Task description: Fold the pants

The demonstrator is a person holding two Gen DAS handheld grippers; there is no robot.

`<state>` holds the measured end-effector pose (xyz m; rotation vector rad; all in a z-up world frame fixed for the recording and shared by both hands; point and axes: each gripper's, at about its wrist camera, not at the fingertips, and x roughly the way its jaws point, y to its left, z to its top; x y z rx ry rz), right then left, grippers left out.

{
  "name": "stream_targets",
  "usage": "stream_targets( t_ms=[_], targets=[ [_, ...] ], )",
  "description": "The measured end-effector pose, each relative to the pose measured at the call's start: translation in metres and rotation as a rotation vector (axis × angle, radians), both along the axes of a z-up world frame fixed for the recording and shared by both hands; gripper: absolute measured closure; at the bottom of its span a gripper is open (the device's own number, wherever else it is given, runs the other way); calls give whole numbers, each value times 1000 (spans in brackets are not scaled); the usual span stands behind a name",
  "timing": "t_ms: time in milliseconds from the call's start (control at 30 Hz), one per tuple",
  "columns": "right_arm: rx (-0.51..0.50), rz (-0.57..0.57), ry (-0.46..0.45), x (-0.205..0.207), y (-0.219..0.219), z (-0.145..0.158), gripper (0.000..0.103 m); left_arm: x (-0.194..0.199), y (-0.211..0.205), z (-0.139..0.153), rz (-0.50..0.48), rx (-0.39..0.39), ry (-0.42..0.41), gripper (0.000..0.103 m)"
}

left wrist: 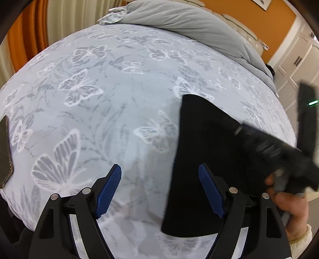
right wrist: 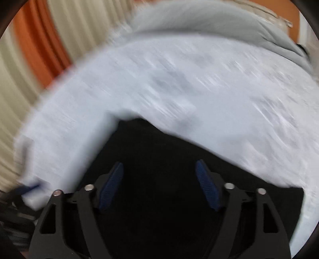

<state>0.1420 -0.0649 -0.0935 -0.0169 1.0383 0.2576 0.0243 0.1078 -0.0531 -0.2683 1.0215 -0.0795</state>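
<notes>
A bed [left wrist: 119,95] fills most of the left wrist view, covered by a pale blue-grey sheet printed with white butterflies. At its far end lies a bunched grey duvet [left wrist: 179,18], and behind that a cream padded headboard [left wrist: 239,22] stands against an orange wall [left wrist: 275,22]. To the right are white panelled wardrobe doors [left wrist: 299,57] with dark handles. On the left hang curtains [left wrist: 59,22], cream with an orange band. A framed picture [left wrist: 261,4] shows at the top edge. The right wrist view is motion-blurred and shows the same bed and curtains.
</notes>
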Motion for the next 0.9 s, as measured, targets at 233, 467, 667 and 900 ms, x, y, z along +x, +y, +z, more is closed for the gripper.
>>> stream_targets(
  t_ms=[233, 467, 667, 900],
  targets=[
    [33, -110, -125, -52, -65, 52, 20, -3, -43, 3, -71, 65, -36, 26],
    [-115, -162, -1, -91, -102, 16, 18, -13, -79, 5, -137, 174, -103, 26],
    [-28, -104, 7, -130, -101, 16, 19, -16, -97, 4, -162, 213, -138, 25],
    [83, -94, -46, -143, -107, 35, 81, -23, -120, 2, -202, 260, -154, 25]
  ],
)
